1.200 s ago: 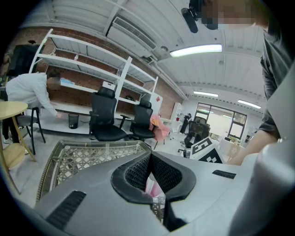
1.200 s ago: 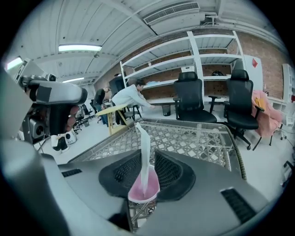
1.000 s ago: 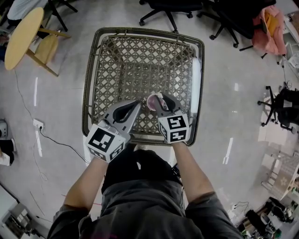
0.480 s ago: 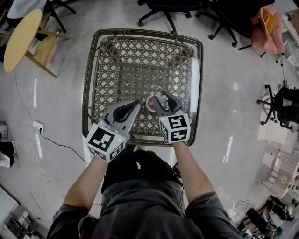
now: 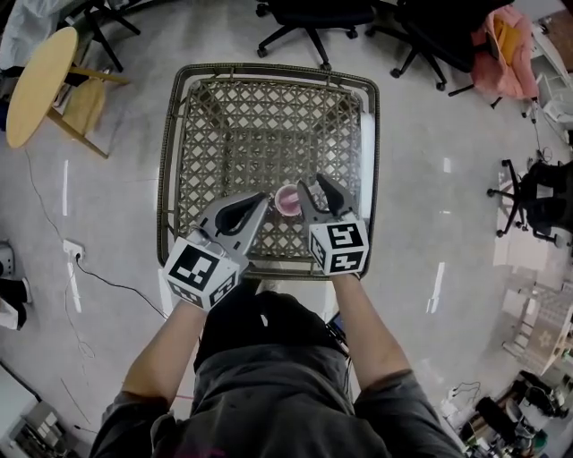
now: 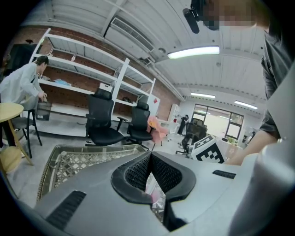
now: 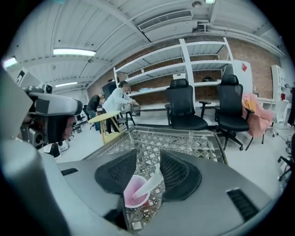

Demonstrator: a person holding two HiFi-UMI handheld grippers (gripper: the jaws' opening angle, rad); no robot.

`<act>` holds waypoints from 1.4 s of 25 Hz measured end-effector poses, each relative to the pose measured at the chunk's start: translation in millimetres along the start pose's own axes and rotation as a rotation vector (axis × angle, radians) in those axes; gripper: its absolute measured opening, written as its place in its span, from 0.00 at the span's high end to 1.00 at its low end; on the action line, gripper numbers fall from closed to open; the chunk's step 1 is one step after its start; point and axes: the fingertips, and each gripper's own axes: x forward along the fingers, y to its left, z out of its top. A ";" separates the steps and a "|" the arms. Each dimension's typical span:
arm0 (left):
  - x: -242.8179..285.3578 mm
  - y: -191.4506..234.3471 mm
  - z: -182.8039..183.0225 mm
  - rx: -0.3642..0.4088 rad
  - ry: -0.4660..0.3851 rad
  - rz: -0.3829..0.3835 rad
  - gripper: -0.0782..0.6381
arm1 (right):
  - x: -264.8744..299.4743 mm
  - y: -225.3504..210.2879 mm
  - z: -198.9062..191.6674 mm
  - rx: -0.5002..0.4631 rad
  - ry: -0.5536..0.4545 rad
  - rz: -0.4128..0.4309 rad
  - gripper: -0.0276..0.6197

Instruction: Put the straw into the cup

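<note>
A pink cup (image 5: 286, 199) stands near the front edge of a wicker table (image 5: 172, 161) with a glass top. In the right gripper view a white straw (image 7: 150, 183) leans in the cup (image 7: 135, 192), its top end pointing up and right. My right gripper (image 5: 311, 184) is just right of the cup, and its jaws (image 7: 148, 157) stand open with the straw loose between them, touching neither pad. My left gripper (image 5: 259, 198) sits just left of the cup, its jaws (image 6: 150, 155) shut with nothing in them. A sliver of pink cup (image 6: 156, 198) shows below its tips.
Black office chairs (image 5: 313, 16) stand beyond the table's far edge. A round wooden table (image 5: 36, 72) is at the far left, and a cable (image 5: 107, 268) runs across the floor. A pink cloth (image 5: 503, 45) hangs on a chair at the far right. A person in a white coat (image 6: 20, 85) stands by shelves.
The right gripper's jaws have opened and let go of the straw, which stays in the cup. That gripper has drawn back and up a little. The left gripper has kept still.
</note>
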 end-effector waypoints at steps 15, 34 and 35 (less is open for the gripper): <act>-11.0 -14.1 37.6 0.041 -0.028 -0.004 0.88 | -29.1 -1.5 48.0 -0.011 -0.074 -0.031 0.77; -28.0 -30.5 69.9 0.084 -0.047 -0.011 0.88 | -66.4 11.2 95.7 -0.016 -0.157 -0.045 0.89; -28.8 -31.2 71.1 0.086 -0.048 -0.012 0.88 | -68.3 12.1 97.7 -0.016 -0.161 -0.046 0.90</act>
